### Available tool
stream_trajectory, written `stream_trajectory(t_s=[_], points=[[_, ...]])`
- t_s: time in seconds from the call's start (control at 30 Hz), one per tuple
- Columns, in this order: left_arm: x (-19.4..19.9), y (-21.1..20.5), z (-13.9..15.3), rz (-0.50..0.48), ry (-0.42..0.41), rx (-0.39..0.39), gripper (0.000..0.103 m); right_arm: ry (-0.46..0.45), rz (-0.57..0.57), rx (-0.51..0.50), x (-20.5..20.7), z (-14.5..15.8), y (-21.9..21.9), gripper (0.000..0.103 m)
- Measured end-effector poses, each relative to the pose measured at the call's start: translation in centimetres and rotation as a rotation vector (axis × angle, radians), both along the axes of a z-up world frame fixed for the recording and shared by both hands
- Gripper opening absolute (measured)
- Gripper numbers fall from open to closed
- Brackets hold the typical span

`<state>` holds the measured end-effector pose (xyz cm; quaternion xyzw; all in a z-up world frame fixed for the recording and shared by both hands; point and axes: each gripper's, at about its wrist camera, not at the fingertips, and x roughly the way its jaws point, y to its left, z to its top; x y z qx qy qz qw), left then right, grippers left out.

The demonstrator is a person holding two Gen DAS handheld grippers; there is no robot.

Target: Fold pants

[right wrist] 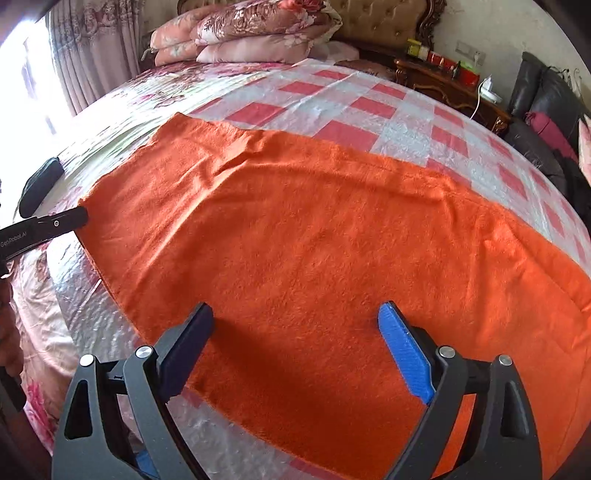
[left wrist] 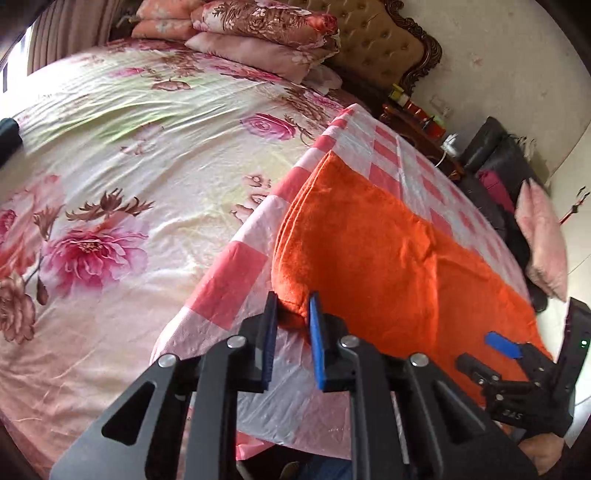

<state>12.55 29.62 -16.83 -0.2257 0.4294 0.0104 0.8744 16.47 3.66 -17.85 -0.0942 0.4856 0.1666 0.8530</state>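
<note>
Orange pants [right wrist: 295,240] are lying flat on checked plastic sheet [right wrist: 332,107] over the bed. Left gripper [left wrist: 293,314] jaws are pinching a corner fold; right gripper [right wrist: 295,332] jaws are standing spread above the cloth. Risk: shallow pinch slipping, fleece dragging sheet.

A floral bedsheet [left wrist: 110,155] printed with pink peonies covers the bed. On its near side lies a pink-and-white checked plastic sheet [right wrist: 332,107]. At the head of the bed, folded floral quilts [left wrist: 266,22] rest stacked on pink pillows [left wrist: 255,55], in front of a tufted tan headboard [left wrist: 376,40] with a dark carved frame. Beside the bed stands a wooden nightstand [right wrist: 443,85] with small red containers on it. Pleated curtains [right wrist: 92,59] hang beside a bright window.
</note>
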Motion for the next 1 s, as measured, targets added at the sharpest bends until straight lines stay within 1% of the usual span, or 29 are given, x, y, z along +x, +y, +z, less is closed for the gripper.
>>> stream_trajectory(t_s=[0.07, 0.13, 0.27, 0.33, 0.37, 0.4, 0.43, 0.47, 0.5, 0.57, 0.6, 0.63, 0.7, 0.73, 0.77, 0.8, 0.87, 0.9, 0.93, 0.97, 1.0], points=[[-0.2, 0.7, 0.0, -0.008, -0.011, -0.022, 0.016, 0.017, 0.029, -0.004, 0.1, 0.0, 1.1, 0.089], [-0.2, 1.9, -0.1, 0.007, -0.015, -0.039, 0.016, 0.023, 0.074, -0.010, -0.1, 0.0, 2.8, 0.089], [-0.3, 4.4, -0.2, 0.036, -0.027, -0.067, 0.016, 0.032, 0.104, -0.012, -0.2, 0.0, 5.2, 0.090], [-0.3, 5.5, -0.5, 0.044, -0.033, -0.107, 0.022, 0.049, 0.099, -0.018, -0.2, 0.1, 5.8, 0.090], [-0.6, 6.2, -0.7, 0.069, -0.039, -0.130, 0.024, 0.060, 0.096, -0.018, -0.1, 0.2, 5.9, 0.092], [-1.1, 7.3, -1.0, 0.109, -0.055, -0.169, 0.035, 0.077, 0.103, -0.015, 0.0, 0.1, 6.1, 0.093], [-1.5, 8.3, -1.5, 0.139, -0.064, -0.231, 0.045, 0.092, 0.114, -0.008, 0.0, 0.1, 6.2, 0.097], [-1.9, 9.1, -2.1, 0.163, -0.071, -0.295, 0.059, 0.096, 0.117, -0.009, -0.1, 0.2, 6.2, 0.097], [-2.4, 10.0, -3.2, 0.181, -0.080, -0.399, 0.060, 0.104, 0.118, -0.007, -0.1, 0.2, 6.2, 0.097], [-2.6, 10.9, -5.0, 0.181, -0.084, -0.553, 0.060, 0.130, 0.104, 0.022, 0.2, 0.4, 6.0, 0.097], [-2.7, 11.3, -5.8, 0.179, -0.096, -0.626, 0.058, 0.160, 0.087, 0.061, 0.6, 0.7, 5.7, 0.097], [-2.7, 11.5, -6.2, 0.170, -0.108, -0.667, 0.058, 0.188, 0.075, 0.106, 0.9, 0.9, 5.6, 0.097], [-2.2, 11.4, -6.4, 0.125, -0.124, -0.717, 0.058, 0.234, 0.071, 0.195, 1.4, 1.5, 5.8, 0.095], [-1.8, 11.3, -6.5, 0.104, -0.123, -0.733, 0.058, 0.237, 0.084, 0.216, 1.6, 1.8, 6.3, 0.095], [-1.3, 11.0, -6.6, 0.084, -0.118, -0.746, 0.055, 0.239, 0.094, 0.227, 1.7, 1.9, 6.7, 0.095], [-0.7, 10.8, -6.5, 0.076, -0.102, -0.729, 0.033, 0.255, 0.104, 0.256, 1.9, 2.0, 7.1, 0.095], [-0.2, 10.5, -6.0, 0.078, -0.077, -0.646, 0.020, 0.329, 0.091, 0.368, 2.6, 1.8, 7.0, 0.095], [-0.1, 10.5, -5.3, 0.076, -0.082, -0.614, 0.016, 0.379, 0.069, 0.449, 3.1, 1.7, 6.6, 0.095], [-0.2, 10.3, -4.6, 0.083, -0.085, -0.575, 0.014, 0.406, 0.047, 0.495, 3.4, 1.7, 6.2, 0.095], [-0.1, 10.3, -3.9, 0.081, -0.089, -0.535, 0.014, 0.417, 0.034, 0.515, 3.7, 1.7, 5.9, 0.095], [-0.1, 9.8, -2.9, 0.072, -0.099, -0.477, 0.013, 0.431, 0.014, 0.536, 4.1, 1.8, 5.4, 0.095]])
